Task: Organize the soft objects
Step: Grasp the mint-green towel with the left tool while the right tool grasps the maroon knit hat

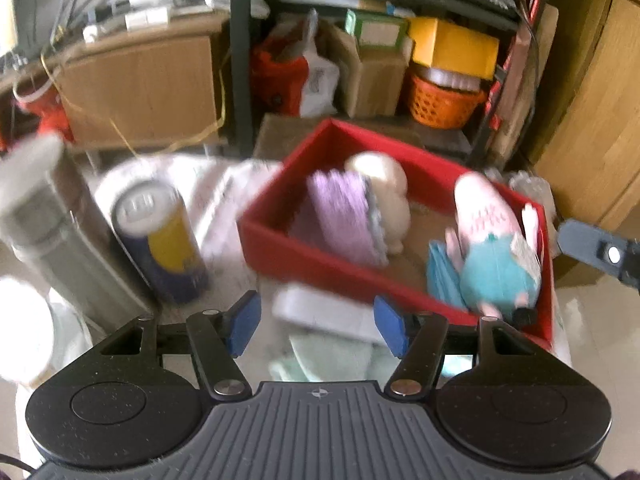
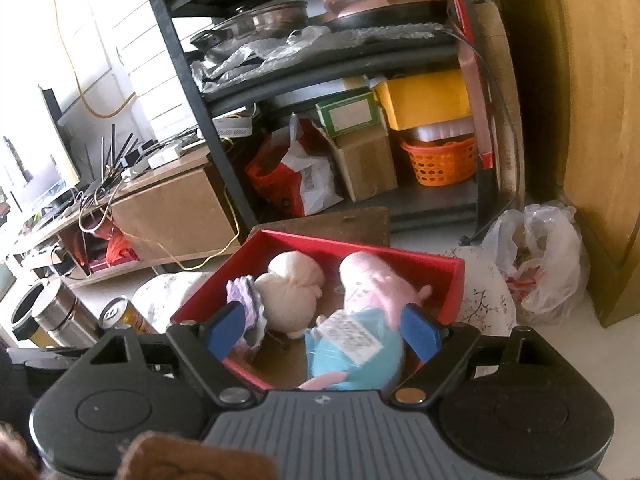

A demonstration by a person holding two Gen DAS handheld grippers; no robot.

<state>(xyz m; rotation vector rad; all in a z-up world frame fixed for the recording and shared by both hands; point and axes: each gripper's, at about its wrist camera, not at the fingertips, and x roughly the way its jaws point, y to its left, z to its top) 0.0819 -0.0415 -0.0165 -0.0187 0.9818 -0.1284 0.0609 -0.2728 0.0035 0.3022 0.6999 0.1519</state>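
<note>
A red box (image 1: 308,264) (image 2: 400,258) holds a cream plush (image 1: 384,188) (image 2: 292,288) with a purple knitted piece (image 1: 344,216) (image 2: 244,292), and a pink pig plush in a teal dress (image 1: 496,264) (image 2: 360,328). My left gripper (image 1: 316,326) is open and empty, in front of the box's near wall, above a pale green cloth (image 1: 340,356) and a white flat item (image 1: 320,308). My right gripper (image 2: 324,332) is open above the box, its fingers on either side of the pig plush. Its tip shows in the left wrist view (image 1: 596,254).
A yellow and blue can (image 1: 164,240) (image 2: 120,314) and a steel flask (image 1: 52,240) (image 2: 60,312) stand left of the box. A black shelf rack with cartons and an orange basket (image 1: 444,104) (image 2: 444,162) is behind. A plastic bag (image 2: 536,260) lies at the right by a wooden cabinet.
</note>
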